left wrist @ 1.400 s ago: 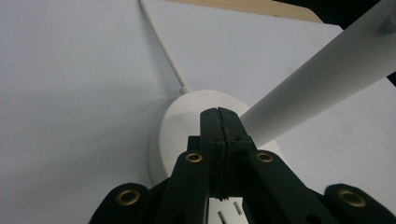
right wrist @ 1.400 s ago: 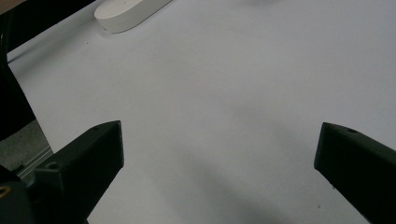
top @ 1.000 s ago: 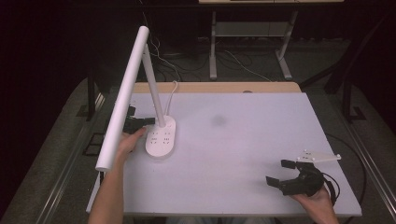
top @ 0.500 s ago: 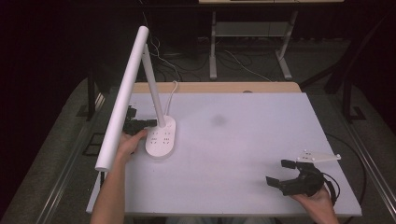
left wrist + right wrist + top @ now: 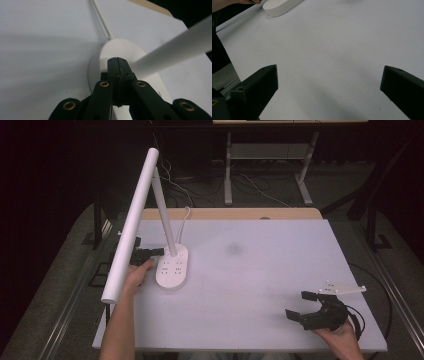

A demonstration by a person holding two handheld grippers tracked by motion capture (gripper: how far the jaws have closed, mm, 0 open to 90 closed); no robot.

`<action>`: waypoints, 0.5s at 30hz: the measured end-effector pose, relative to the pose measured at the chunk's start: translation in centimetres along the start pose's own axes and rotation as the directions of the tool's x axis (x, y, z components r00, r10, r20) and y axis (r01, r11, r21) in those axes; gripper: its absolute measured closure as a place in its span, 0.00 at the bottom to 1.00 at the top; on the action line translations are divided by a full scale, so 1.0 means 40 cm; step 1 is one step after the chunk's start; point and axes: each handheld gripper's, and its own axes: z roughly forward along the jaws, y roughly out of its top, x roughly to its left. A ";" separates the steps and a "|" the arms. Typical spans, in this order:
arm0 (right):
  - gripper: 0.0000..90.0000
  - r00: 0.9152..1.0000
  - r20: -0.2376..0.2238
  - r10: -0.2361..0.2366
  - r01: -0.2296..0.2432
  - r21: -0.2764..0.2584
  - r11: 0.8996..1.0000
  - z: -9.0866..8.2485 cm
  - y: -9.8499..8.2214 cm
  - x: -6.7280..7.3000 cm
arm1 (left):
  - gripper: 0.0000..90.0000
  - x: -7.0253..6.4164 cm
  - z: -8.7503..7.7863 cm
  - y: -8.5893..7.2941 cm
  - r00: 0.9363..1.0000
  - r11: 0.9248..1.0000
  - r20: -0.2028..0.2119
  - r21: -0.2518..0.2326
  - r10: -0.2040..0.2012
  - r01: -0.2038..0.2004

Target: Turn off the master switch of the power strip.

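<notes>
We see the desk lamp standing at the left of the white tabletop. The left gripper has its fingers clenched together, tips against the lamp's oval base beside the stem. The right gripper rests near the front right corner, fingers spread wide, grasping nothing.

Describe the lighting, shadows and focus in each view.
High view: the white table is evenly lit, its surroundings nearly black. Left gripper view: soft shadow beside the lamp base, whose arm is blurred up close. Right gripper view: the right gripper casts faint shadows, and its near jaws look soft.
</notes>
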 end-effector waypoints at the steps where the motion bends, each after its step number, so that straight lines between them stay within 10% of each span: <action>1: 0.01 1.000 -0.001 0.001 -0.001 0.003 1.000 0.001 0.000 0.000 | 1.00 -0.004 -0.001 0.000 1.000 1.000 -0.001 0.011 0.014 -0.014; 15: 0.01 1.000 0.002 0.002 -0.002 0.017 1.000 0.010 0.000 -0.001 | 1.00 -0.001 -0.002 -0.002 1.000 1.000 -0.007 -0.014 0.002 -0.002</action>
